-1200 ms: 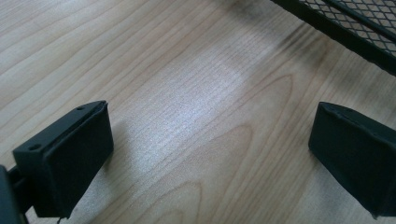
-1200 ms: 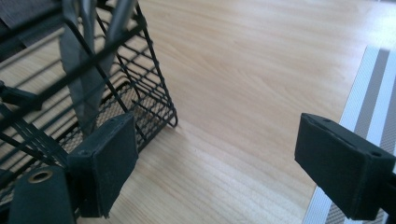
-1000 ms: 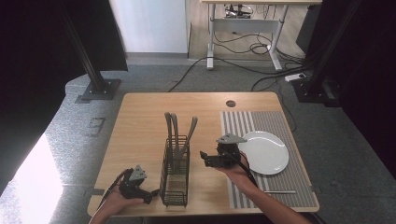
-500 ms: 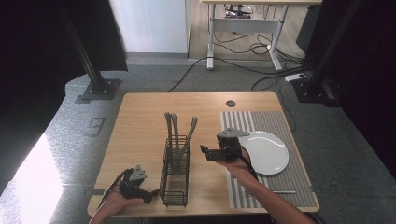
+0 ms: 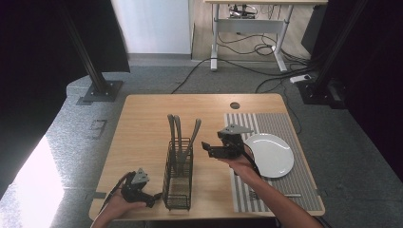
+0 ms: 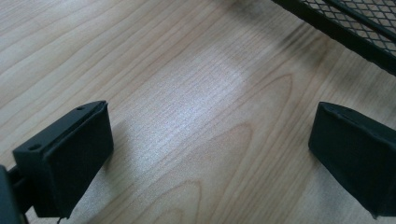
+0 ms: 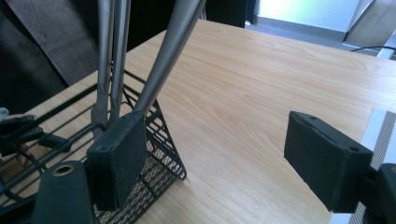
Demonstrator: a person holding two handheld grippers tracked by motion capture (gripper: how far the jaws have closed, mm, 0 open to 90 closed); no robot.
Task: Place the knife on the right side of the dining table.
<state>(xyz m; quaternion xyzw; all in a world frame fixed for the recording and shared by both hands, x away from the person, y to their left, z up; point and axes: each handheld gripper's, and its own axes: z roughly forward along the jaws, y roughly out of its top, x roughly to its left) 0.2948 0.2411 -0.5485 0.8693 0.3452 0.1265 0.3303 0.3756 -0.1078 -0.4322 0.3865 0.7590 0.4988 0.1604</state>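
High view: wire basket (image 5: 178,178) stands near the front edge of the table (image 5: 142,123), left of centre, with three metal utensils (image 5: 183,135) standing in it, handles leaning up and out. Right gripper (image 5: 207,147) hangs just right of the basket top, pointing at the handles; plate (image 5: 272,154) sits on the striped mat (image 5: 278,124) along the right edge. Left gripper (image 5: 154,195) rests at the front left corner, just beside the basket base. Left gripper view: jaws spread wide over bare wood, nothing between them, basket edge (image 6: 345,28) at top right. Right gripper view: jaws have just been closing but are apart with nothing pinched; the nearest handle (image 7: 163,58) runs behind the left jaw, not between the pads. My read: this is the reach-in to pull a utensil out of the basket, grasp not yet made. Next move needs the right gripper shifted toward the basket so one handle sits between the pads, then clamp and lift straight up; left may need to steady the basket.
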